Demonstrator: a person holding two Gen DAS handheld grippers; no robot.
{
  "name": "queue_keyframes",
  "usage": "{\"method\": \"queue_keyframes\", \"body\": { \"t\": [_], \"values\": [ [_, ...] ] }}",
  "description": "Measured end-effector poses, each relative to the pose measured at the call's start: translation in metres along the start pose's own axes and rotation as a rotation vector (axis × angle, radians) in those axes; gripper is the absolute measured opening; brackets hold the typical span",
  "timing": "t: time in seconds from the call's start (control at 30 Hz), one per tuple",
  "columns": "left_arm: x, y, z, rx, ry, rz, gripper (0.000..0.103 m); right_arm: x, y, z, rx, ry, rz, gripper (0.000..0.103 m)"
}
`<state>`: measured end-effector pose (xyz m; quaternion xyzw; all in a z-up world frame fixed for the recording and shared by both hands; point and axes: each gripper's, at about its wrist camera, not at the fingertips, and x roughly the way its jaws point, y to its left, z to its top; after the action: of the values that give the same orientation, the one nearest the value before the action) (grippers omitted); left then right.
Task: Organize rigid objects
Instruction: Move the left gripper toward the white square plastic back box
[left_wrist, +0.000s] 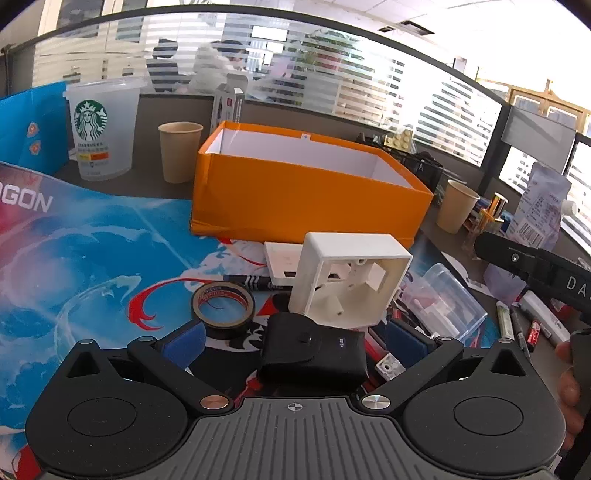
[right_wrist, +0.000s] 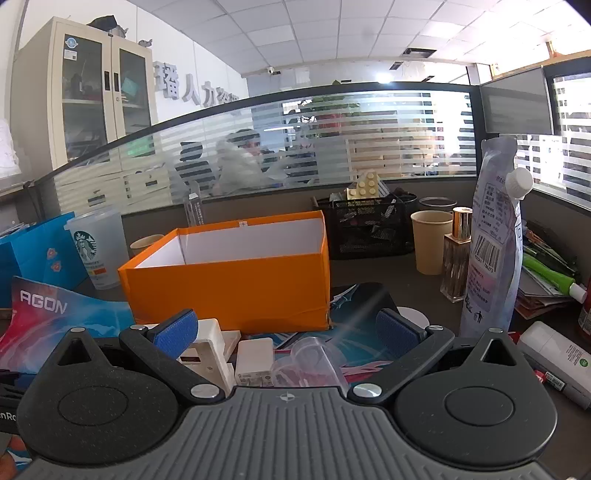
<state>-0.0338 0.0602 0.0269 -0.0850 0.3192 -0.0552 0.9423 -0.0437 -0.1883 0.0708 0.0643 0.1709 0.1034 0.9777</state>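
Note:
An open orange box with a white inside stands on the desk, also in the right wrist view. In front of it lies a pile: a white junction box tipped on its side, a black pouch, a roll of black tape, a marker and a clear plastic case. My left gripper is open, its blue pads either side of the black pouch without touching it. My right gripper is open above a white adapter and a clear cup.
A Starbucks cup and a paper cup stand left of the box. Another paper cup, a perfume bottle, a tall pouch and a black mesh basket crowd the right. Pens lie at the right.

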Motion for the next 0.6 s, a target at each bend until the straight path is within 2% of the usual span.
{"method": "queue_keyframes", "body": {
  "t": [0.6],
  "values": [
    [-0.0005, -0.0004, -0.0066, 0.016, 0.018, -0.005, 0.103, 0.0002, 0.0039, -0.0011, -0.014, 0.014, 0.006, 0.103]
  ]
}}
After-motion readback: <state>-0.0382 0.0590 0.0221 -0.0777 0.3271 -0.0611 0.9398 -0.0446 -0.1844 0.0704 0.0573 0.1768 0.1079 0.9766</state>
